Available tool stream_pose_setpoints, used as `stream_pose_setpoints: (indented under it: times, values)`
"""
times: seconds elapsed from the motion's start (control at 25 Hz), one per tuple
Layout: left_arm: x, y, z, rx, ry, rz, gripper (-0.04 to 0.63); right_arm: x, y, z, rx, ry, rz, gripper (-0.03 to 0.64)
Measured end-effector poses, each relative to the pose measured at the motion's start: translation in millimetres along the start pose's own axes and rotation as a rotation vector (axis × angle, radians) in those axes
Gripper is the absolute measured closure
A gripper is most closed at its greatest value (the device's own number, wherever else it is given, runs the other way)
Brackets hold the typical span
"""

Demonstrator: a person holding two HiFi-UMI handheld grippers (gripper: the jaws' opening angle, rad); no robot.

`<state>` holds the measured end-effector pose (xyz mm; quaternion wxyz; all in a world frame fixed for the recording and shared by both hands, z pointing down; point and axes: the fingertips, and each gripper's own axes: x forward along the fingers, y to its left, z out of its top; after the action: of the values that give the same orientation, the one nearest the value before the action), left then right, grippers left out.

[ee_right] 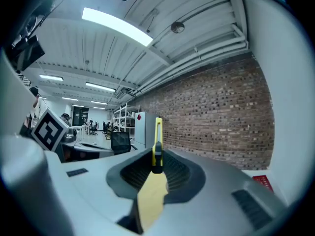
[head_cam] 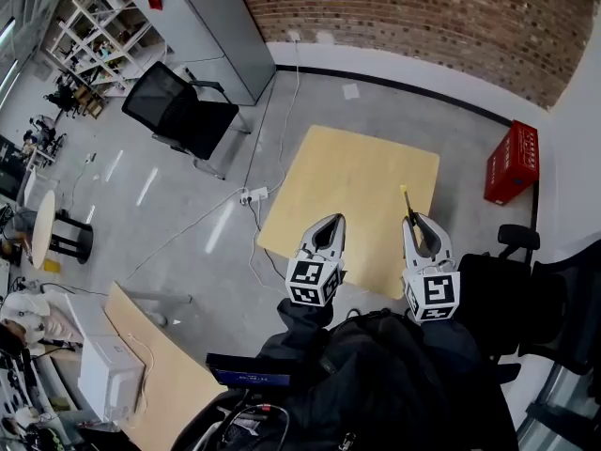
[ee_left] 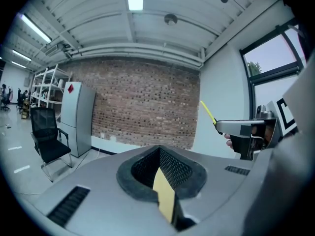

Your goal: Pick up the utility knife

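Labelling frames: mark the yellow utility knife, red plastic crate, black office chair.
yellow utility knife (ee_right: 157,134), right gripper view, yellow body.
red plastic crate (head_cam: 512,163), head view, side.
black office chair (head_cam: 160,101), head view, backrest.

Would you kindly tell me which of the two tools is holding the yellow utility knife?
The right tool: the utility knife is clamped between its jaws and sticks out past the tips, while the left tool holds nothing.

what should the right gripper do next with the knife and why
Probably just hold the grip steady: the right gripper is shut on the yellow utility knife, which hangs well clear of the table, so the pick-up looks done.
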<state>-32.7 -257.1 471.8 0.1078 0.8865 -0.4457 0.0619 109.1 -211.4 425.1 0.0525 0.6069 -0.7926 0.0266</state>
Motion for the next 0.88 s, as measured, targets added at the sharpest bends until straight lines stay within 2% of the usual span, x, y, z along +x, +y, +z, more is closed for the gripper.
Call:
stream_pose_setpoints:
  times: [0.32, 0.56, 0.88]
  values:
    - [-2, 2, 36, 0.043, -0.071, 0.008, 0.598, -2, -3, 40, -0.032, -0.094, 0.002, 0.546]
    - [-3, 5, 53, 0.072, -0.119, 0.018, 0.598, -3, -4, 51, -0.039, -0.131, 0.004, 0.546]
    - [-2, 4, 61, 0.085, -0.143, 0.028, 0.598, -6, -7, 61, -0.044, -0.160, -0.005, 0.548]
